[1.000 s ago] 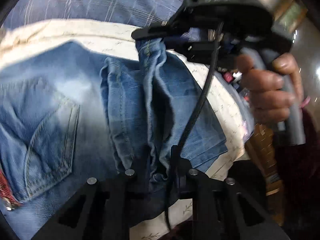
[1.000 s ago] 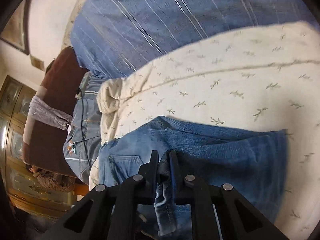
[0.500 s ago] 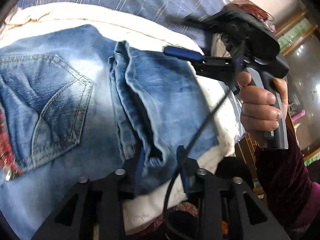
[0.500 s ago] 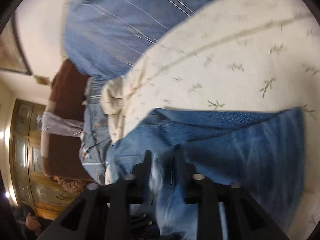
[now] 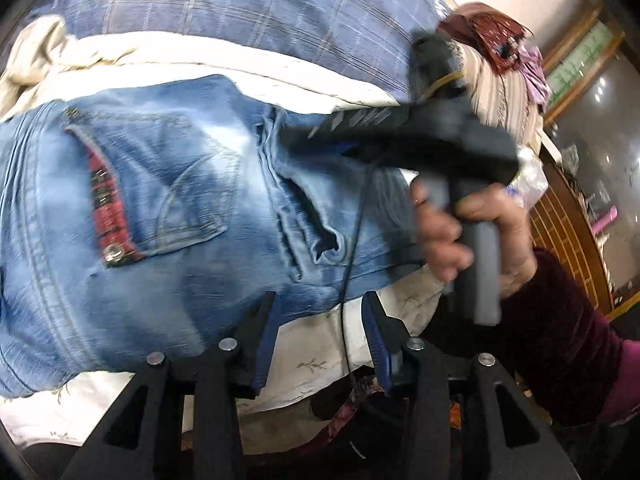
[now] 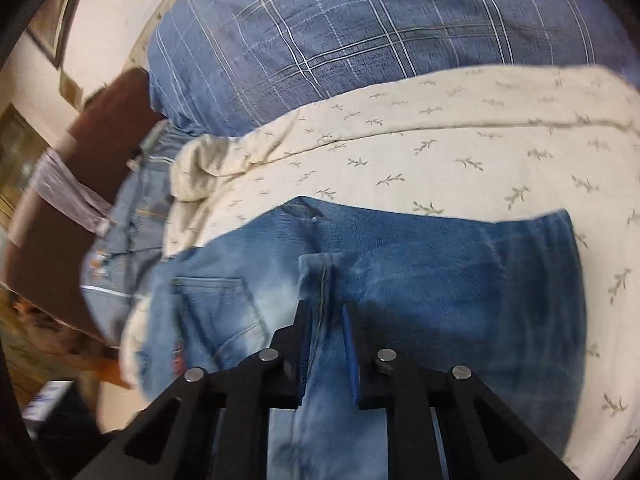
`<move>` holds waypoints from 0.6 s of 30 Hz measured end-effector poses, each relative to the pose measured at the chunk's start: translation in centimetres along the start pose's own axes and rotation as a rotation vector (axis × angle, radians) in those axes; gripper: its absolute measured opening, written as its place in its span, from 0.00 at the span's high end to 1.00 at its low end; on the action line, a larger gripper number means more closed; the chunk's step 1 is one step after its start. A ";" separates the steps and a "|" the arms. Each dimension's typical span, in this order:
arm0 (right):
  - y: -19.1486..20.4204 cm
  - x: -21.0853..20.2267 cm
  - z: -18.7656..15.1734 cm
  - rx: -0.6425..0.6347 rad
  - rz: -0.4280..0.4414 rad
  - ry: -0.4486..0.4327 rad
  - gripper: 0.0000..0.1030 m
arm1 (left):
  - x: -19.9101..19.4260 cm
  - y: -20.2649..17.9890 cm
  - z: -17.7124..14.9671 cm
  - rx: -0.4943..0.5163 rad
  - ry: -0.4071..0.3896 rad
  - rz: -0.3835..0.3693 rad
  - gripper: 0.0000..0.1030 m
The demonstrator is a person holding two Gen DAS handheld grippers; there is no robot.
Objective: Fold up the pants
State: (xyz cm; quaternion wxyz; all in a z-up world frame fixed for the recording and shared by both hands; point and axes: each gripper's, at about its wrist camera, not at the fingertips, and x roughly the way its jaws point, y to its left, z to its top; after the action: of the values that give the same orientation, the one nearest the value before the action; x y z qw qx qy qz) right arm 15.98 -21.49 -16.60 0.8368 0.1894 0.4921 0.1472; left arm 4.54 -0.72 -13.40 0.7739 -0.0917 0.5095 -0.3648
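Lying crosswise ahead, the jeans [image 6: 440,264] sit between the right tool's [image 6: 326,320] closing jaws, folded hem pinched; the left tool [image 5: 320,312] stands part-open, empty, just off their near edge.

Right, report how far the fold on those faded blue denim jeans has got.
Done: the faded blue denim jeans lie on the cream leaf-print sheet, legs doubled over the seat, hems beside the back pocket. In hand: the left gripper has just been opening, nothing between its jaws; the right gripper has just been closing on the hem fold. Left: probably another fold and smoothing.
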 end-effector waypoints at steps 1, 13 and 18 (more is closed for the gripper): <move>-0.1 1.7 -0.2 0.001 -0.022 0.044 0.84 | -0.1 0.2 0.0 -0.011 0.000 -0.004 0.59; -3.4 -5.8 -5.7 0.062 0.160 -0.095 0.84 | -0.3 0.2 7.7 0.018 -0.102 0.007 0.55; -3.7 -8.0 -10.0 0.028 0.029 -0.169 0.85 | 4.4 -1.1 12.9 0.042 -0.044 0.038 0.56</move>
State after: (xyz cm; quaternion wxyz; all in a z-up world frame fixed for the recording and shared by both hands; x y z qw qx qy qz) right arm 3.60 -26.50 -16.57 0.8705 0.2199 0.4189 0.1357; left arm 16.01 -7.35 -10.03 0.7937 -0.0735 0.4860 -0.3584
